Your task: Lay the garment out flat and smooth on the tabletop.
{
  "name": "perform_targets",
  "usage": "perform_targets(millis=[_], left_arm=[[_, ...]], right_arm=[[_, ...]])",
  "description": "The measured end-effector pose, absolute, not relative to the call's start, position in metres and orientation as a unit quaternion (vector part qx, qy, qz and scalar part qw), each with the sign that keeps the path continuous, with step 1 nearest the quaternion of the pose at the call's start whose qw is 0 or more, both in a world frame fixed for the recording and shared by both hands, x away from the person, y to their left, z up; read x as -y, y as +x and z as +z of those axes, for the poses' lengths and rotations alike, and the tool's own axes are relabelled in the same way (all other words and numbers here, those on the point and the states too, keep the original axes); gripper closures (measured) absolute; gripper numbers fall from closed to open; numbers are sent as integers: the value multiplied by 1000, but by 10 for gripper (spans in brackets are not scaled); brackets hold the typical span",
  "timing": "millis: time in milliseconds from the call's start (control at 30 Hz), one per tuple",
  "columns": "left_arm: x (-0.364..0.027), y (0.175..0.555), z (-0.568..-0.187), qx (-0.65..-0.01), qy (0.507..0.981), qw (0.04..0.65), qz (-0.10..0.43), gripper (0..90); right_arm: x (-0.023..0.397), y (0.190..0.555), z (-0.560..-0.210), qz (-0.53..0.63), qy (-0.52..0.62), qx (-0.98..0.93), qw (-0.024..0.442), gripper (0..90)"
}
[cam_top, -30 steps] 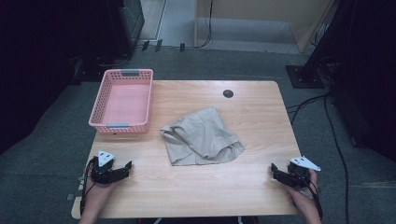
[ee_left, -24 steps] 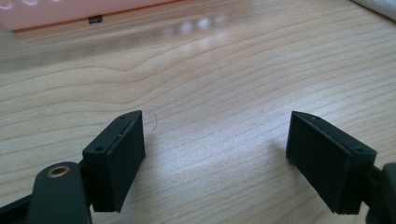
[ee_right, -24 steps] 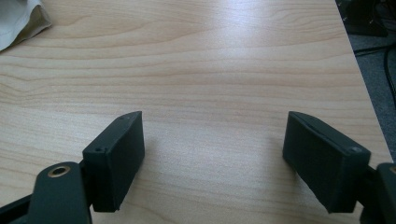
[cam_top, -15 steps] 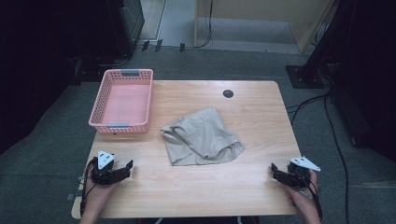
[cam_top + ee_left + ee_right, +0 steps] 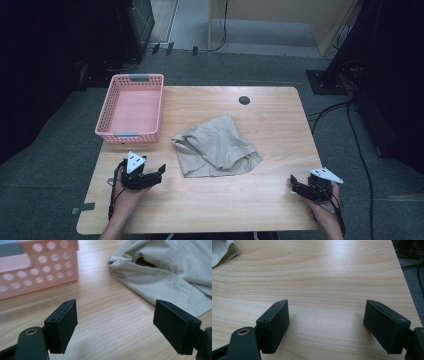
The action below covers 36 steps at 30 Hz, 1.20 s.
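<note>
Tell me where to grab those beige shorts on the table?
Probably the beige shorts are best pinched at the thick folded waistband edge nearest the open left hand-held gripper, coming in low from the near-left. That edge bunches up off the table, giving something to bite.

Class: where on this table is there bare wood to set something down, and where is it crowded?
Bare: the near strip between left gripper and right gripper, and right of the beige shorts. Crowded: between pink basket and shorts.
</note>
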State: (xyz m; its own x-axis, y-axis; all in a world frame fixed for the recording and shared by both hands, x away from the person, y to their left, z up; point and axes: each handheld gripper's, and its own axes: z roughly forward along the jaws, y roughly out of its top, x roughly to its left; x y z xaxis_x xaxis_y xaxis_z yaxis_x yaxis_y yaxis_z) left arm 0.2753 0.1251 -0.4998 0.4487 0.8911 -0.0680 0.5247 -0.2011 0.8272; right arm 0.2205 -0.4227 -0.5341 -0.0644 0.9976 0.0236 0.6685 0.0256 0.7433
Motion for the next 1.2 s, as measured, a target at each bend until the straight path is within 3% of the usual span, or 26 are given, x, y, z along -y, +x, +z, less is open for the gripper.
perform_targets(millis=[800, 1200], left_arm=[[-62, 290, -503, -456, 758, 433, 173, 204], [-37, 289, -520, -447, 783, 390, 188, 224]], right_arm=[[423, 220, -534, 305, 627, -664, 270, 209], [422, 221, -534, 306, 624, -667, 268, 209]])
